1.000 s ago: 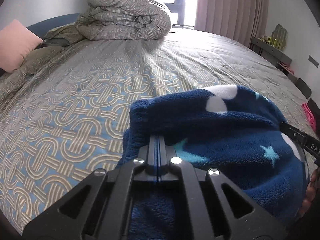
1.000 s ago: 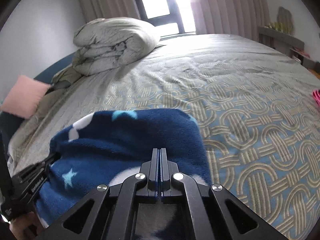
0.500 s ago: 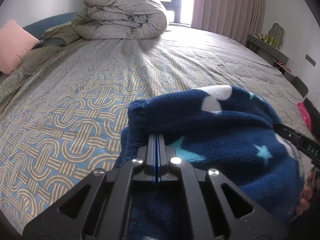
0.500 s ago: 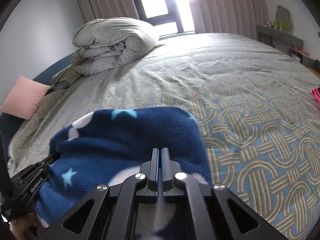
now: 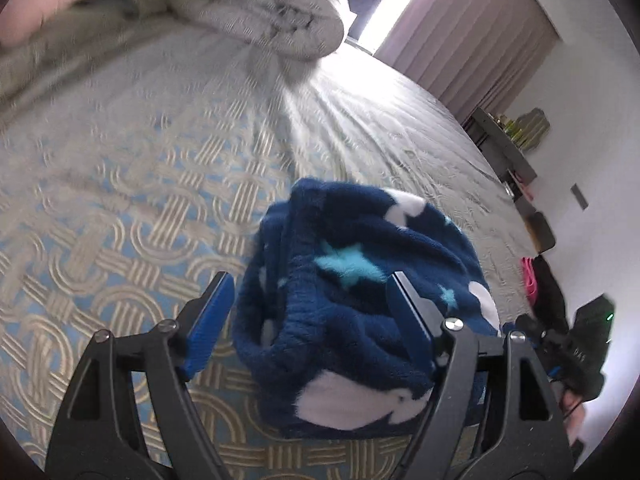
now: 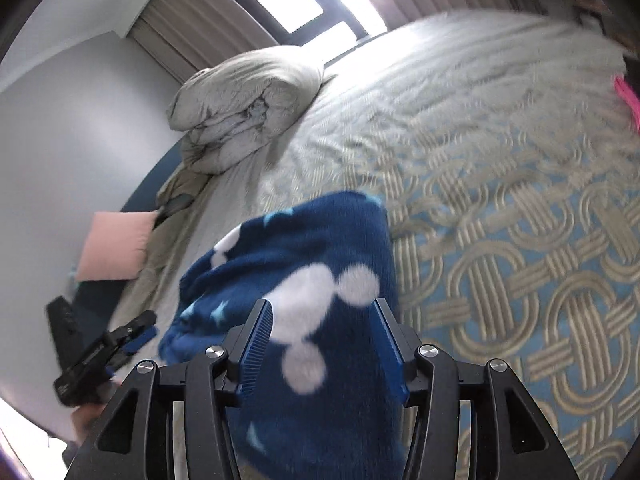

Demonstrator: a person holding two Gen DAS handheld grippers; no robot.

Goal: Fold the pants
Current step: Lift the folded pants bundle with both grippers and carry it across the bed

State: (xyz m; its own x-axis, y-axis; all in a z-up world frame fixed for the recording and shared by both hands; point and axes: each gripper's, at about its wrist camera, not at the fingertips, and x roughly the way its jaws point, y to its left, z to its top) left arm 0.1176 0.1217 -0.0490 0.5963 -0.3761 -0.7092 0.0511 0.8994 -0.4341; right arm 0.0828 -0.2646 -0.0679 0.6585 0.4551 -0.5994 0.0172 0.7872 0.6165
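pants [image 5: 360,304]: navy fleece with stars and white spots, lying as a thick folded bundle on the patterned bed cover [image 5: 120,208], at 6 o'clock of the bed in both wrist views, with the rolled duvet [image 6: 244,108] well apart at 11 o'clock.

left gripper [image 5: 310,300]: jaws spread wide, holding nothing; the bundle sits between and just ahead of the fingers.

right gripper [image 6: 322,328]: jaws parted, straddling the bundle's near edge; contact cannot be confirmed.

handling judgement: light, soft, bulky, compressible, not fragile. the pile grips well but layers may slide and spring open. best hold is the thick folded edge at 6 o'clock, pinching all layers together.
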